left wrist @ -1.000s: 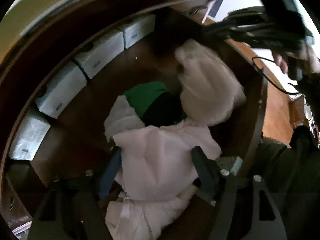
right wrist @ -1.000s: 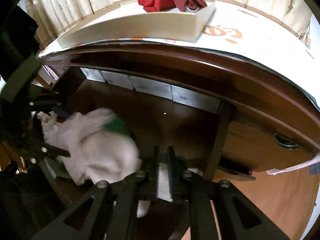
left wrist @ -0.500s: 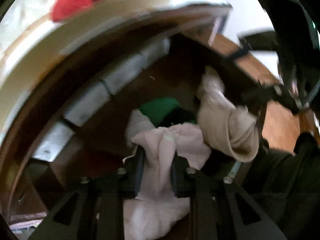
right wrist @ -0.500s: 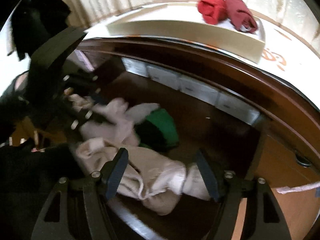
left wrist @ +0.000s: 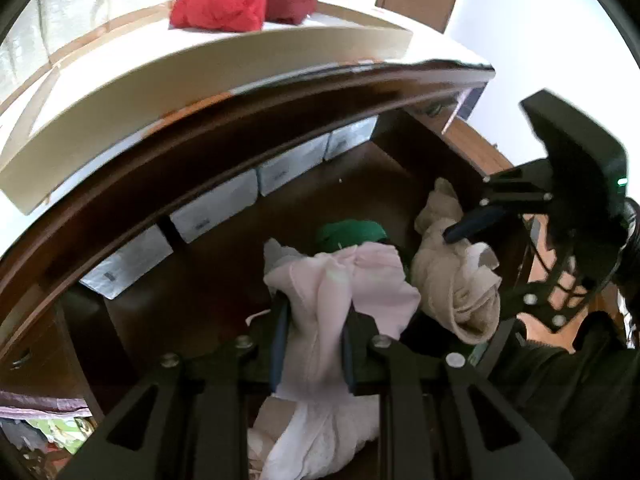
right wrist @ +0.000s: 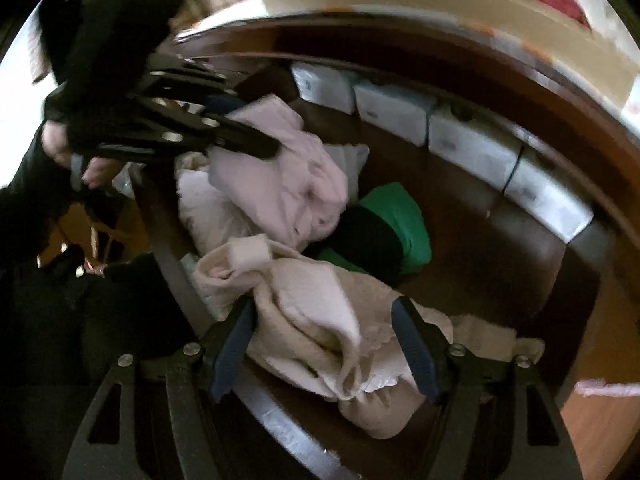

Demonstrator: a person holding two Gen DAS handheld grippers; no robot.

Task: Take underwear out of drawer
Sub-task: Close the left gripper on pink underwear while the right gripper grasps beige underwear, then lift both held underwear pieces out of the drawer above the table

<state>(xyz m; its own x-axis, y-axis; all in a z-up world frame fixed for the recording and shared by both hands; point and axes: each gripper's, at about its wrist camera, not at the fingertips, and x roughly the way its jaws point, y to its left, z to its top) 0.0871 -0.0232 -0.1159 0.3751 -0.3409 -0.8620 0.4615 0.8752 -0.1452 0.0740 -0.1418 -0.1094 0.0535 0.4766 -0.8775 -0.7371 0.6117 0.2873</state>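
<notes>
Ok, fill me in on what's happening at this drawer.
A person holding a gripper in each hand is pulling underwear out of the open wooden drawer. The left gripper has just closed on a pale pink garment and holds it bunched between its fingers. The right gripper has just opened, its fingers either side of a cream garment at the drawer's front edge. A green piece lies in the drawer. Two red pieces sit in the tray on top.
</notes>
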